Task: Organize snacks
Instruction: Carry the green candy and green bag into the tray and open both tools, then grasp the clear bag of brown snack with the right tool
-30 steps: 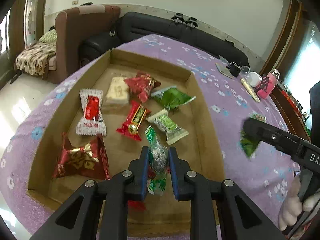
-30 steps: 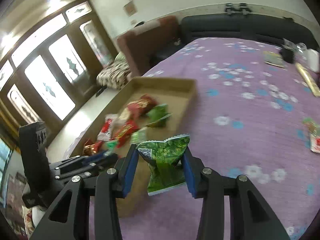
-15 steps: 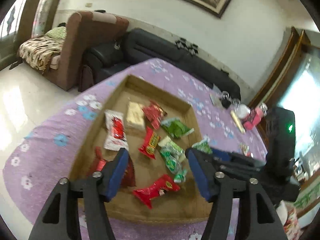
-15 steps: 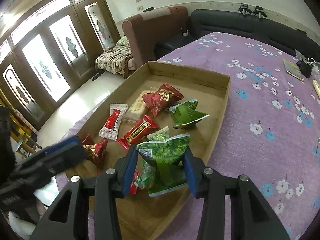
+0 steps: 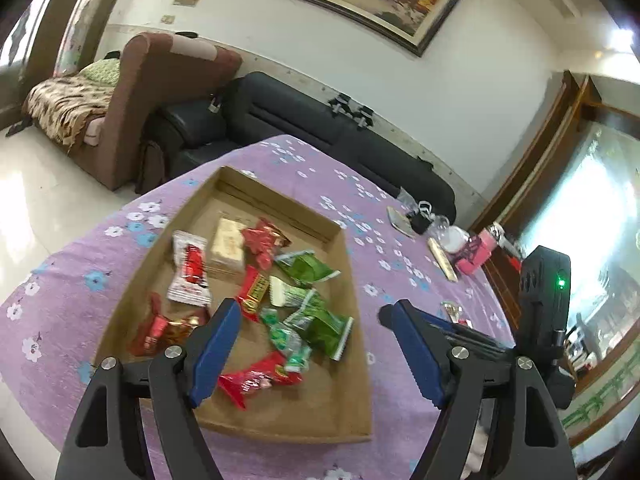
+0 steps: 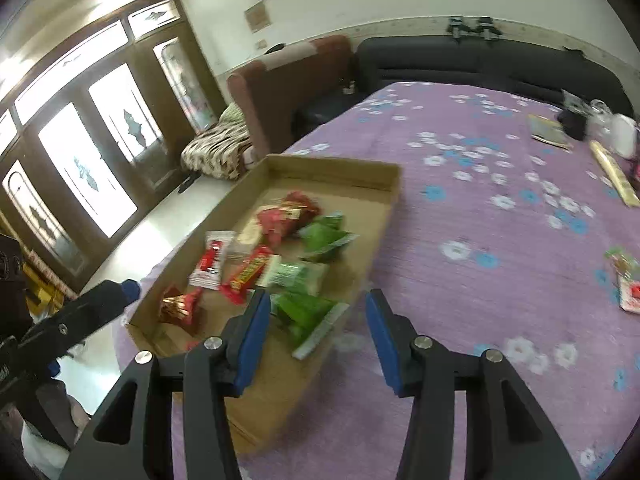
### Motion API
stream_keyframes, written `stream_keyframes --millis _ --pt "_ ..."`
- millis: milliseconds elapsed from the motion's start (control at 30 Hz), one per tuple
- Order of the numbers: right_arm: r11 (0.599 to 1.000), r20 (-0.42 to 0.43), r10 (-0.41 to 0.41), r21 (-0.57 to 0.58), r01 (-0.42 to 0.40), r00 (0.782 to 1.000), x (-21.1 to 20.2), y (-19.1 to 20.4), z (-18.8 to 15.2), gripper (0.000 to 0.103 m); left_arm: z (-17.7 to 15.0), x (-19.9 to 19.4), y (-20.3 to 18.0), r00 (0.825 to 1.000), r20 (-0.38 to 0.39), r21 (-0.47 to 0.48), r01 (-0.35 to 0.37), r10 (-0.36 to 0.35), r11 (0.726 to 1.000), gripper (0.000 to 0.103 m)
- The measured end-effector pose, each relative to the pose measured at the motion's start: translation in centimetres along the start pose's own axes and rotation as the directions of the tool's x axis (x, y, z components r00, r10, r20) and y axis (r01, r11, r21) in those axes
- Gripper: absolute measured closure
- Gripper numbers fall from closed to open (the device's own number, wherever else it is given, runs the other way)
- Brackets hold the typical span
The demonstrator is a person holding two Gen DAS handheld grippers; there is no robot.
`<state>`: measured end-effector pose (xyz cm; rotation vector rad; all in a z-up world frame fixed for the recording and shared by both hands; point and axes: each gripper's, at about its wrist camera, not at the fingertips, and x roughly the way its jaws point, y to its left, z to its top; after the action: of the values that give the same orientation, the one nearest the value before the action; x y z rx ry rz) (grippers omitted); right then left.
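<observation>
A shallow cardboard tray (image 5: 352, 280) (image 6: 384, 216) on the purple flowered table holds several red, green and white snack packets. My left gripper (image 5: 316, 348) is open and empty, raised above the tray's near end. My right gripper (image 6: 318, 328) is open and empty above the tray's right edge; it shows in the left wrist view at the right (image 5: 440, 326). A green packet (image 6: 310, 318) (image 5: 326, 328) lies in the tray just below the right gripper. A red packet (image 5: 256, 380) lies near the tray's front. Two loose snacks (image 6: 626, 280) lie on the table at the far right.
At the table's far end are a booklet (image 6: 548, 132), a long yellow packet (image 6: 612, 172), a pink item (image 5: 476, 254) and small clutter. Sofas (image 5: 320, 120) stand behind the table. The table's left edge drops to a tiled floor (image 5: 40, 208).
The left gripper opened, let go of its green-and-silver snack into the tray and rose. The right gripper carried its green packet over the tray, opened and dropped it in.
</observation>
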<state>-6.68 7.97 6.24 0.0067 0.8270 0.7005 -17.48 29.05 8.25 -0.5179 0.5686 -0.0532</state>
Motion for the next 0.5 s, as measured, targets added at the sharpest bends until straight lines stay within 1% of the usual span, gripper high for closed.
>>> stream_keyframes --millis 67,167,267,367,400,500 --pt "0.999 0.008 -0.018 0.030 0.018 1.000 -0.9 -2.0 -0.4 0.054 -0.2 0.2 -1.1 1.000 -0.014 0.028 -0.001 0.001 1.000 0.022" --pt "0.993 0.023 -0.057 0.109 0.054 0.998 -2.7 -6.1 -1.0 0.054 -0.7 0.6 -3.1 0.999 -0.038 0.078 0.015 -0.012 0.997 0.022" --pt "0.970 0.047 -0.112 0.221 0.099 0.993 -5.0 -11.6 -1.5 0.054 -1.3 1.1 -4.9 0.998 -0.059 0.128 0.033 -0.025 0.991 0.022" --pt "0.924 0.075 -0.181 0.354 0.143 0.981 -7.8 -17.5 -2.1 0.054 -2.0 1.8 -6.7 0.995 -0.085 0.176 0.058 -0.043 0.983 0.022" --pt "0.898 0.086 -0.213 0.409 0.161 0.973 -9.0 -19.9 -2.4 0.054 -2.3 2.2 -7.4 0.994 -0.099 0.195 0.069 -0.050 0.978 0.022" --pt "0.833 0.102 -0.287 0.517 0.196 0.952 -11.0 -24.8 -2.9 0.054 -3.1 3.5 -8.9 0.988 -0.142 0.228 0.092 -0.060 0.969 0.022"
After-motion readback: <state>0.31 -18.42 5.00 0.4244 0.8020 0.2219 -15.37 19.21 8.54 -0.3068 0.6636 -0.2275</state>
